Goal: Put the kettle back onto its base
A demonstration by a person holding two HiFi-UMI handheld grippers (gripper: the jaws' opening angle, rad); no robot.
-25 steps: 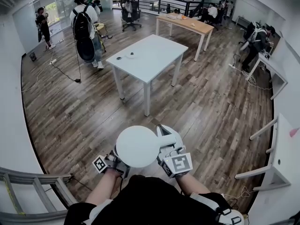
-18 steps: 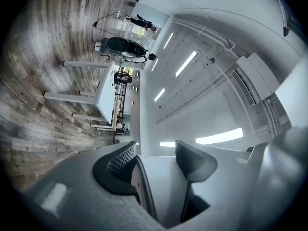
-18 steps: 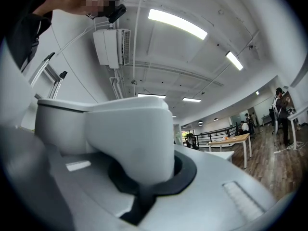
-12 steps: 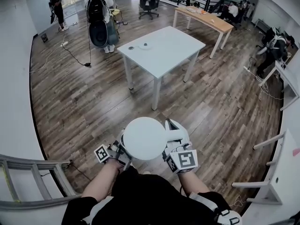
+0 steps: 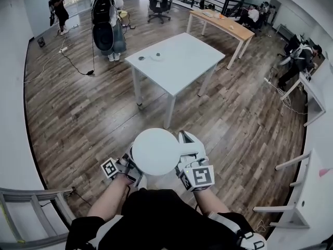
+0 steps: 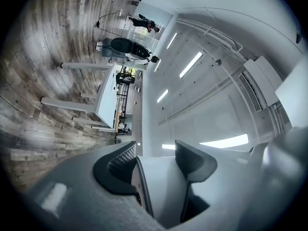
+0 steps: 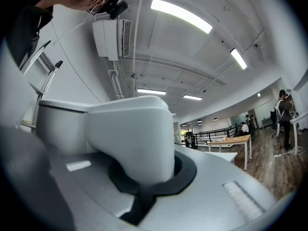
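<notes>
I carry a white kettle (image 5: 155, 151) low in front of me, its round lid facing up. My left gripper (image 5: 134, 166) is shut on the kettle's left side; in the left gripper view a white edge of the kettle (image 6: 161, 186) sits between its dark pads (image 6: 120, 165). My right gripper (image 5: 188, 151) is shut on the kettle's handle (image 7: 130, 134), with the kettle body (image 7: 57, 124) to its left. The small round base (image 5: 157, 57) lies on the white table (image 5: 187, 51) ahead, well apart from the kettle.
A small dark object (image 5: 141, 58) lies beside the base. A person with a backpack (image 5: 106, 20) stands beyond the table's left end, and a wooden table (image 5: 223, 25) stands behind. White desks (image 5: 312, 191) line the right wall; a ladder (image 5: 31, 207) lies at lower left.
Both grippers have moved forward across the floor with the kettle, keeping the same hold. The white table now sits a little nearer.
</notes>
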